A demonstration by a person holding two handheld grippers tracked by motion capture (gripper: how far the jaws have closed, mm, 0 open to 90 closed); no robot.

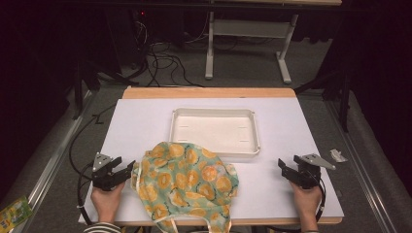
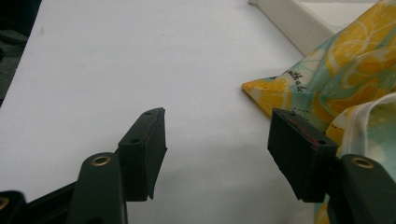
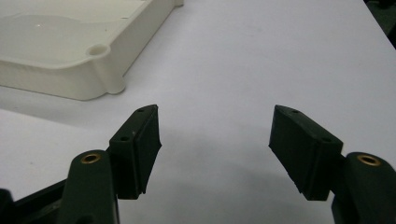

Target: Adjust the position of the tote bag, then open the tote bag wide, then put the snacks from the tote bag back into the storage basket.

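A crumpled cloth (image 1: 185,183) printed with orange slices on pale green lies at the table's front middle, its near edge hanging over the front. Just behind it stands an empty white tray (image 1: 214,112). My left gripper (image 1: 125,168) rests on the table at the cloth's left edge, jaws open with nothing between them; in the left gripper view the cloth (image 2: 336,79) lies beside the right jaw. My right gripper (image 1: 287,165) sits open on the bare white table at the front right, well apart from the cloth, with the tray's corner (image 3: 100,70) ahead to its left.
The white tabletop (image 1: 141,126) has a wooden strip along its far edge. Cables lie on the floor beyond, near a grey stand (image 1: 210,46). A small scrap (image 1: 338,155) lies at the table's right edge, a green packet (image 1: 13,213) on the floor at left.
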